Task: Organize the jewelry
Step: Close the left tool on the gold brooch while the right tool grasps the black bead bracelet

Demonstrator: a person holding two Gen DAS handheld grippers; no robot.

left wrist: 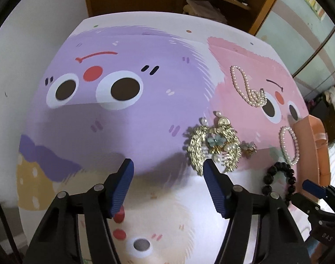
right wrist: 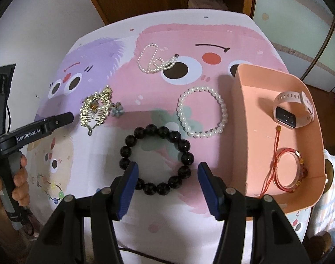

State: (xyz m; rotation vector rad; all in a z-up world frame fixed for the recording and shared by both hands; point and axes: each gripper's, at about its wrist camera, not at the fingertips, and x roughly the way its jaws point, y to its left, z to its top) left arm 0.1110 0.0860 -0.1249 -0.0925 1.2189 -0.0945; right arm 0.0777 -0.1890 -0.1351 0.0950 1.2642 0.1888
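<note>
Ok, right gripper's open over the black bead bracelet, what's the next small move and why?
Probably lower the right gripper onto the black bead bracelet's near arc and close. Its fingers straddle that arc, nothing is held, and the pink tray alongside already holds the watch and red bangle.

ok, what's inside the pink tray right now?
Inside the pink tray: a white smartwatch at the far end and a red string bracelet with a clear ring nearer the camera. The near wall hides the floor strip just behind it. Left wrist view shows only the tray's outer wall.

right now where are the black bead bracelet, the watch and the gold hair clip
black bead bracelet (right wrist: 185, 146), right wrist view, on a bead at its right side
watch (right wrist: 285, 117), right wrist view, on its dark screen
gold hair clip (right wrist: 94, 107), right wrist view, on its gold middle
</note>
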